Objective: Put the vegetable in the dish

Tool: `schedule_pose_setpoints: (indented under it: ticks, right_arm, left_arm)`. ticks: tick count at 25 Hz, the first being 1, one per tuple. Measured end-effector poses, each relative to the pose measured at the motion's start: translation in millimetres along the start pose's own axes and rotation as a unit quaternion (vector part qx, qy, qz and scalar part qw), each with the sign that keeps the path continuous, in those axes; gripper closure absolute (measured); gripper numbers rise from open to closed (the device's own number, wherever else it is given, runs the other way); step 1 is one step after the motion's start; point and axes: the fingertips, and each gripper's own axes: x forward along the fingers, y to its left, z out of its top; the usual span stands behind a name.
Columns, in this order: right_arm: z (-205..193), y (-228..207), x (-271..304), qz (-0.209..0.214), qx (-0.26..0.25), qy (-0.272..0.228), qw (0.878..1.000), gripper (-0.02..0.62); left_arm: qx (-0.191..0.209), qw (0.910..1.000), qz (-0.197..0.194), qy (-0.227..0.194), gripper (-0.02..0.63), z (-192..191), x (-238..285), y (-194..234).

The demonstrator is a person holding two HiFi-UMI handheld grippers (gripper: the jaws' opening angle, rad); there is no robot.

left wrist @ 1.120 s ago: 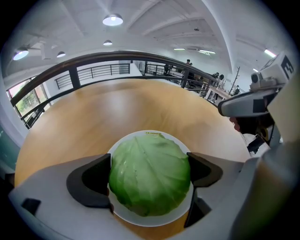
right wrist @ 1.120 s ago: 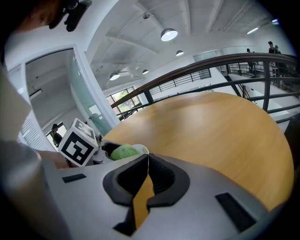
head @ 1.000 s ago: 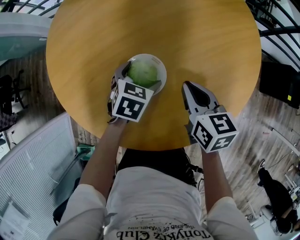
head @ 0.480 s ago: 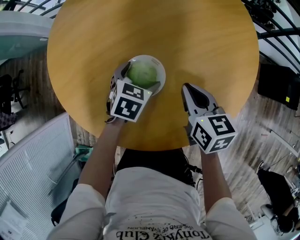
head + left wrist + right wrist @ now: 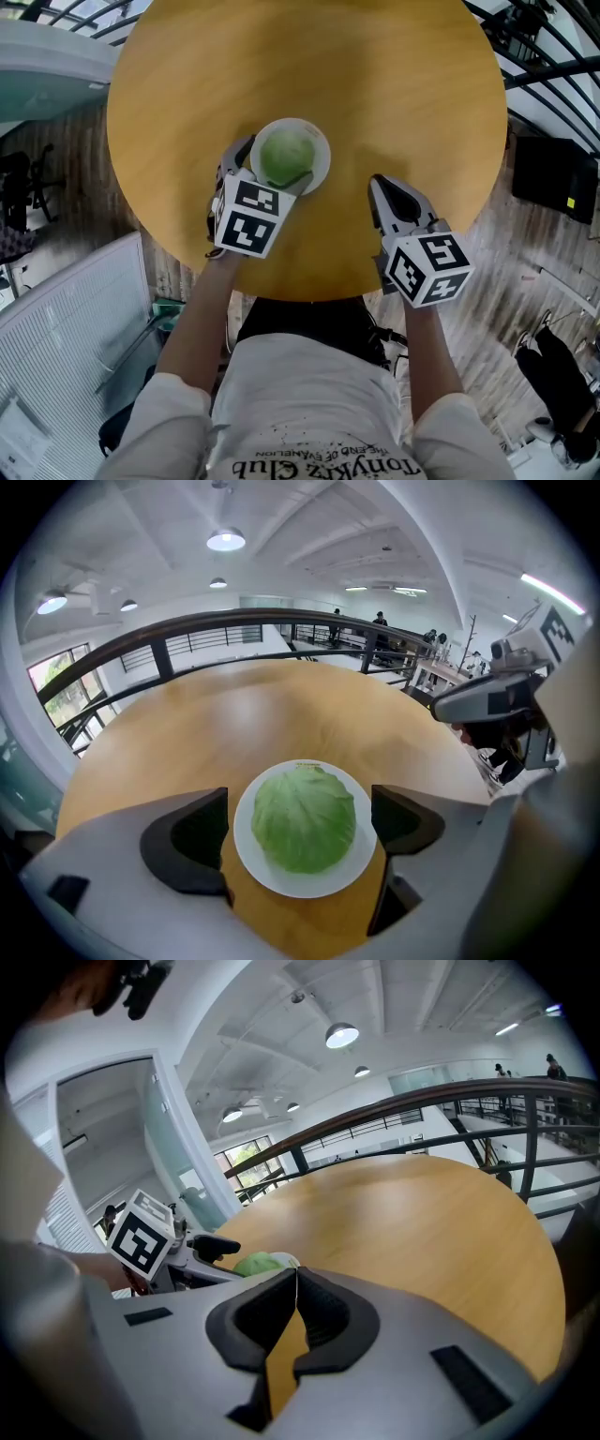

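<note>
A green head of lettuce [image 5: 284,157] lies in a small white dish [image 5: 319,141] on the round wooden table [image 5: 375,84]. My left gripper [image 5: 267,173] is open at the dish's near side. In the left gripper view its jaws stand wide on either side of the dish [image 5: 251,860], not touching the lettuce [image 5: 303,817]. My right gripper [image 5: 378,183] hovers over bare table to the right of the dish. Its jaws are shut with nothing between them [image 5: 296,1283]. In the right gripper view the lettuce [image 5: 261,1263] peeks out at the left.
The table's near edge [image 5: 309,292] runs just under both grippers, close to my body. A dark railing [image 5: 234,625] circles beyond the table's far side. Bare tabletop [image 5: 422,1213] stretches ahead of the right gripper.
My left gripper has drawn back a little toward me, so more of the dish shows. The lettuce stays in the dish. The right gripper has hardly moved.
</note>
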Motion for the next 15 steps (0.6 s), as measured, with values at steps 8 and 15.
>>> schedule_pose_setpoints:
  ticks: [8,15]
  right_arm:
    - [-1,15,-34,0.006,-0.032,0.002,0.999,0.569]
    - [4,44,-67,0.013,-0.062,-0.012,0.998,0.570]
  left_arm:
    - [-0.015,0.9996,-0.009,-0.022,0.124,6,-53,-14]
    - [-0.010,0.9990,-0.011,-0.042,0.154,-3,-108,-36]
